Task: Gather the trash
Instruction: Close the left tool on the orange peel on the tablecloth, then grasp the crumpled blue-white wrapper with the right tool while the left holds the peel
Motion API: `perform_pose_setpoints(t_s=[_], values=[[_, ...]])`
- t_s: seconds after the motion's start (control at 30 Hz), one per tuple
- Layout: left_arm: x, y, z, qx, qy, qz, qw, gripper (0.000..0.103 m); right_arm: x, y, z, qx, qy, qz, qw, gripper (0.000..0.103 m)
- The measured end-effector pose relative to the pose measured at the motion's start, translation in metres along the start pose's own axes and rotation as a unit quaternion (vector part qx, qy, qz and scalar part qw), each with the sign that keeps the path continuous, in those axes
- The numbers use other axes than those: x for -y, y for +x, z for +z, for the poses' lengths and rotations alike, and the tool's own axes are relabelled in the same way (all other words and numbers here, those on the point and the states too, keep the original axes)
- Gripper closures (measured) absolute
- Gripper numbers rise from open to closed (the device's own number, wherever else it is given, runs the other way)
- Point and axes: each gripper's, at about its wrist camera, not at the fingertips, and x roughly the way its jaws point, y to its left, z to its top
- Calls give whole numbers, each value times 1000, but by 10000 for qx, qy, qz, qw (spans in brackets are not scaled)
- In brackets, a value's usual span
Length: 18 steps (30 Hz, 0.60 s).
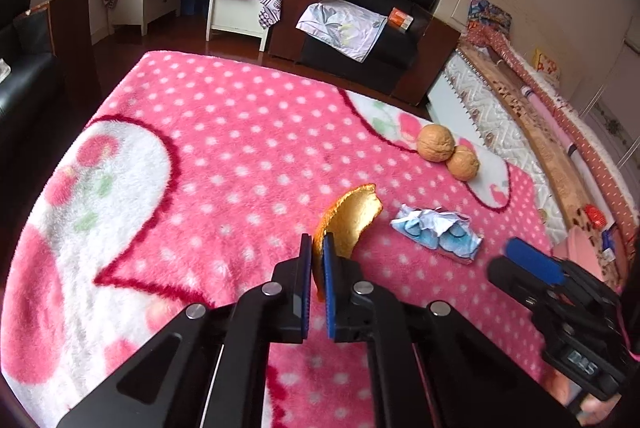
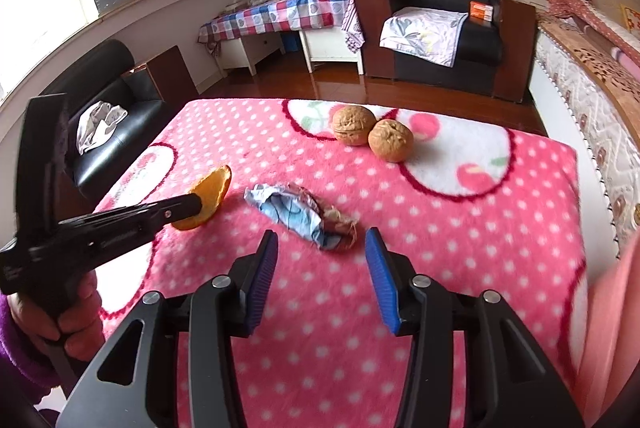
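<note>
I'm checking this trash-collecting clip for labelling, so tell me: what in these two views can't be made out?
- Orange peel: the part between the left gripper's pads is covered by them, both views.
- Crumpled wrapper: print unreadable, crumpled and blurred; its underside is hidden against the blanket.
- Right gripper: in the left wrist view only one blurred finger shows; its jaws show open in its own view.
- Any trash container: none appears in either view.

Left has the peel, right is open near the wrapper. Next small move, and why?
Probably ease the right gripper forward and down over the wrapper, then close. Its jaws stand open just short of it, nothing between them. The left gripper is already shut on the peel.
</note>
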Motion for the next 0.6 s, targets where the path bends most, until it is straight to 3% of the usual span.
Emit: perform_pose_setpoints(t_s=[0.13, 0.27, 0.6], values=[[-2, -3, -1, 75, -24, -116, 9999, 98, 4, 15, 10, -155, 15, 104, 9998, 57], [-1, -5, -4, 161, 131, -8, 9998, 98, 4, 30, 17, -272, -74, 84, 9996, 57], [-8, 0, -7, 71, -25, -75, 9999, 98, 4, 40, 18, -337, -192, 153, 9991, 57]])
